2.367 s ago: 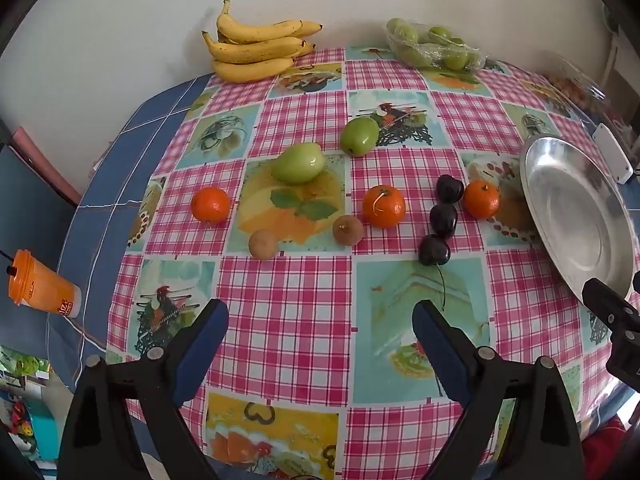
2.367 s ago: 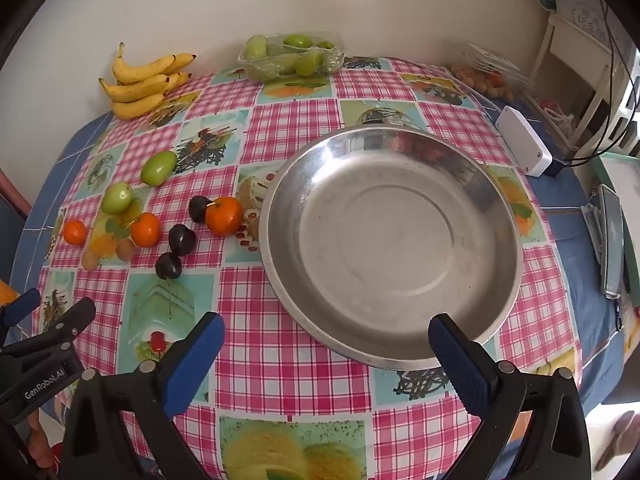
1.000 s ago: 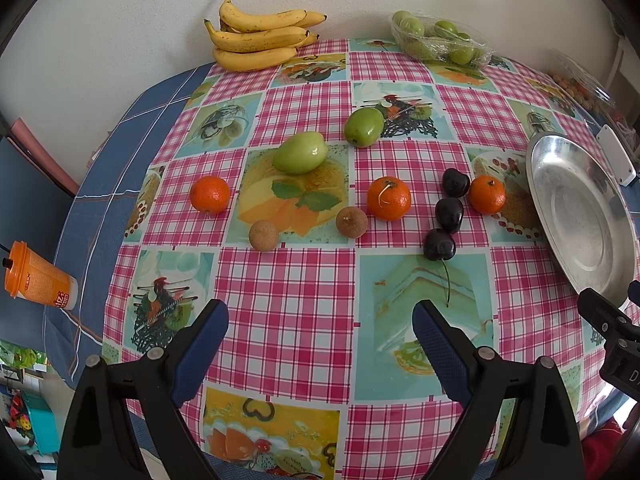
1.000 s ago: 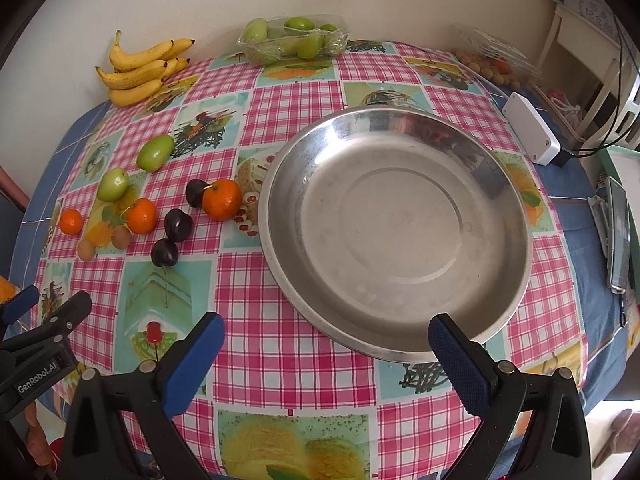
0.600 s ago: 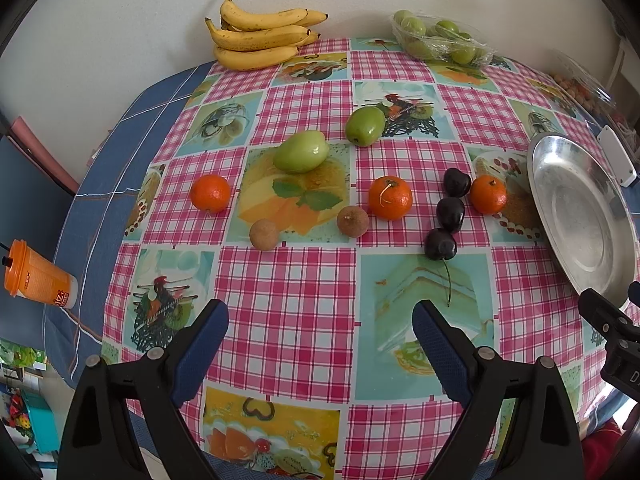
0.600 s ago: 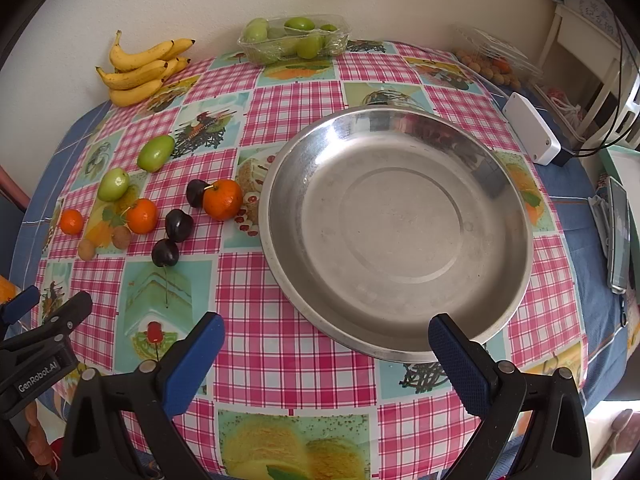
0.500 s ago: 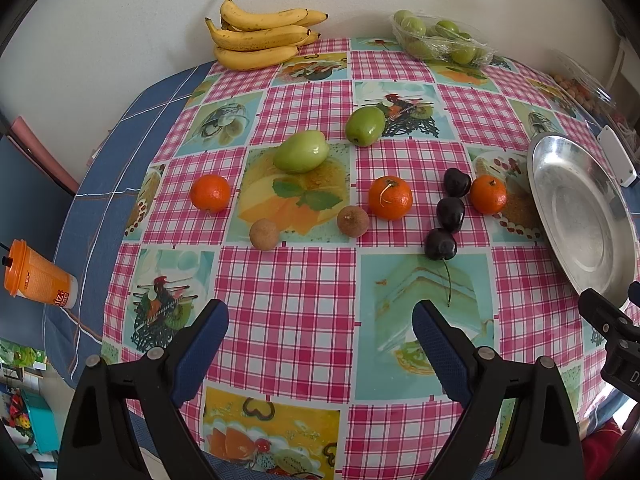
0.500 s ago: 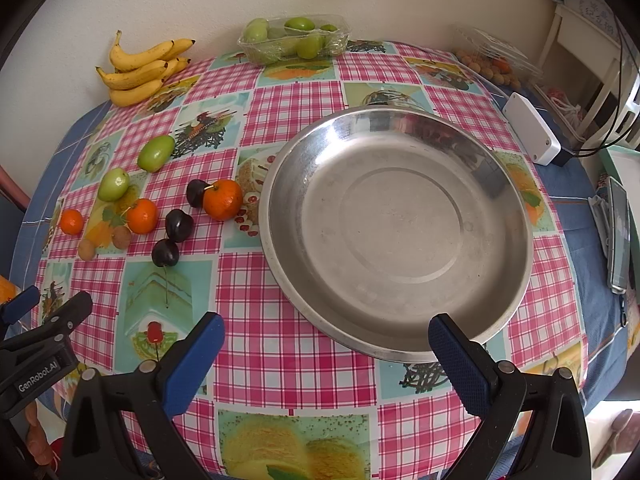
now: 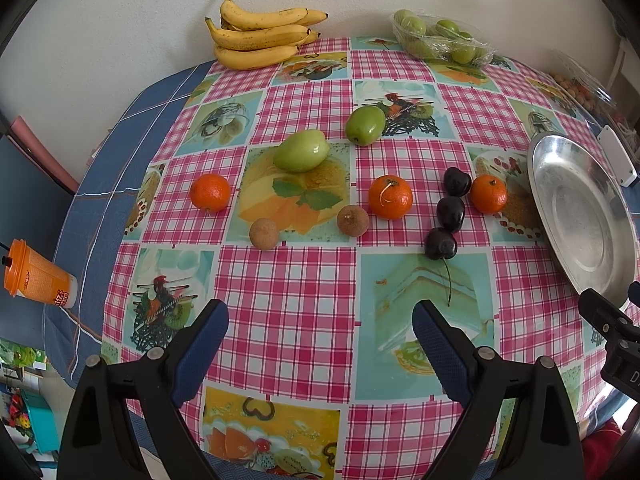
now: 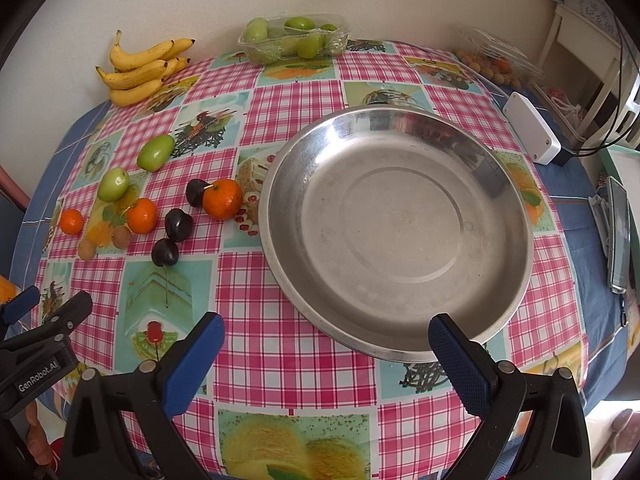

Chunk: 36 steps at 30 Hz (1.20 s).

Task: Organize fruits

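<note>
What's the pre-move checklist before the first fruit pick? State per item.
1. Left gripper open, nothing between its fingers: ok.
2. Right gripper open, holding nothing: ok.
3. Steel dish holds no fruit, room to place: ok.
4. Nearest orange to the dish sits free, not yet gripped; a dark cherry is close beside it, contact cannot tell.
5. Long cherry stem lies toward the left gripper, could snag: not ok.
6. Fruit firmness: cannot tell.

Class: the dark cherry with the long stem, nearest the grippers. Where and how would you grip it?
Grip the cherry by its round body, coming from above. The thin stem trails toward the camera, so set the fingers left and right, clear of it.
</note>
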Each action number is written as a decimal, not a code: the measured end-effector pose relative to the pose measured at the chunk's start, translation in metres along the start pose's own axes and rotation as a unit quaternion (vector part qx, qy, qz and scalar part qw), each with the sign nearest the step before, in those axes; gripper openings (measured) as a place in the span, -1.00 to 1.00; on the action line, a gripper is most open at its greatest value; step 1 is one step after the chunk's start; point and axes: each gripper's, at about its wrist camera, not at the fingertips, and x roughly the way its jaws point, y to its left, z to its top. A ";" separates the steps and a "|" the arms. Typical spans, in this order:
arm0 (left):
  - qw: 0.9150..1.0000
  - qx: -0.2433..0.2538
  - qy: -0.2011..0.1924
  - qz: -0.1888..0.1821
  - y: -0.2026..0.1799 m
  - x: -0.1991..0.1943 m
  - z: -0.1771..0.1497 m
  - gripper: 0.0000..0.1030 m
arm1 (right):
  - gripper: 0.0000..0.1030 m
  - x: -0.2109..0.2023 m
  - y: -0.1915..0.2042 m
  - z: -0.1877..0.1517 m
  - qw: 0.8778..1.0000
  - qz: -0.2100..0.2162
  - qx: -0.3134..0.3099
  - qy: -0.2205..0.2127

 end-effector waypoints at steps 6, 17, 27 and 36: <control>1.000 0.000 0.000 0.000 0.000 0.000 0.000 0.81 | 1.00 0.000 0.000 0.000 1.000 0.000 0.000 0.000; 1.000 -0.005 -0.003 -0.008 0.002 -0.001 -0.001 0.81 | 1.00 0.002 0.004 -0.001 1.000 -0.001 -0.004 0.005; 0.999 -0.019 -0.003 -0.029 0.012 -0.010 0.019 0.81 | 1.00 -0.011 0.014 0.014 0.999 0.041 0.010 -0.014; 0.996 -0.058 -0.032 -0.053 0.035 -0.031 0.073 0.82 | 1.00 -0.025 0.028 0.058 0.996 0.078 0.031 -0.032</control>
